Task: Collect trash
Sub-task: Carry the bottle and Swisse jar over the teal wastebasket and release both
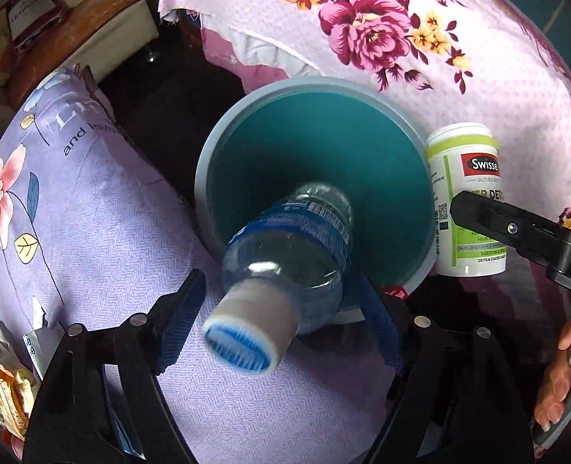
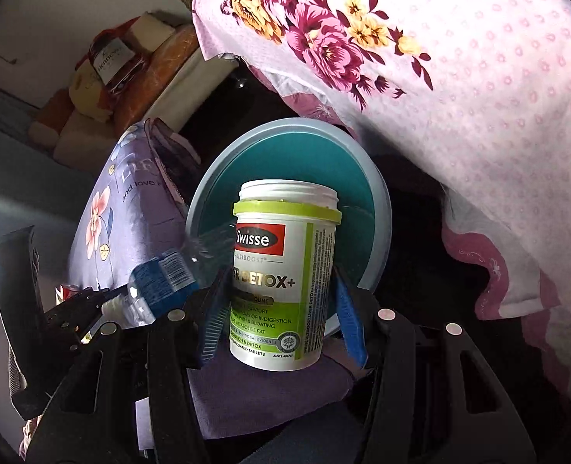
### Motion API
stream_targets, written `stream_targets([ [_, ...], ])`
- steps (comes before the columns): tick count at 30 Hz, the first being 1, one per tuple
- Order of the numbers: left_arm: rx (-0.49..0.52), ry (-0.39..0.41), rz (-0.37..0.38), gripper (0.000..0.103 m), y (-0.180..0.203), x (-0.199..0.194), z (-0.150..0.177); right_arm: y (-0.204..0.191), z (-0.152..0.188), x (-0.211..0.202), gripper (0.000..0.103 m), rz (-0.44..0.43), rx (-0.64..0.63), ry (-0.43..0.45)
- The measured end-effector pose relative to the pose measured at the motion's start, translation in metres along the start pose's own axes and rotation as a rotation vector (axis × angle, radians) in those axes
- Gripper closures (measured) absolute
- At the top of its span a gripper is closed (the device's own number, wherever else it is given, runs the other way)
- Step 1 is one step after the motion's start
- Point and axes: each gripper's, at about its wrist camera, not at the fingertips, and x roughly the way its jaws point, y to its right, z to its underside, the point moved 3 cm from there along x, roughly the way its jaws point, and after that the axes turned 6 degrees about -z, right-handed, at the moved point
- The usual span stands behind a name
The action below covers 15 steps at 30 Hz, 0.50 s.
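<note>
A clear plastic water bottle (image 1: 293, 247) with a blue label and blue cap hangs bottom-first over the mouth of a teal bin with a grey rim (image 1: 216, 154). My left gripper (image 1: 279, 276) stands around the bottle's neck end; the left pad is clearly apart from it and the cap is blurred. A white and green Swisse tablet jar (image 2: 281, 270) is held upright by my right gripper (image 2: 281, 274), shut on its sides, just in front of the bin's rim (image 2: 378, 201). The same jar (image 1: 467, 193) shows at the bin's right edge in the left wrist view.
A purple flowered pillow (image 1: 92, 212) lies left of the bin and a pink floral bedcover (image 1: 401, 38) behind and to its right. Crumpled wrappers (image 1: 3, 379) lie at the lower left. A bedside stand with a boxed bottle (image 1: 30, 11) is at far left.
</note>
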Motion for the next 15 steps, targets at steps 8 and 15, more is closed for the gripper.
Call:
stream_targets([
  [8, -0.077, 0.021, 0.03, 0.019, -0.017, -0.009, 0.002, -0.004, -0.001, 0.01, 0.054, 0.018, -0.008, -0.025],
  [15, -0.119, 0.044, 0.053, 0.012, -0.032, -0.025, 0.014, -0.015, 0.0, 0.019, 0.05, 0.041, -0.023, -0.045],
])
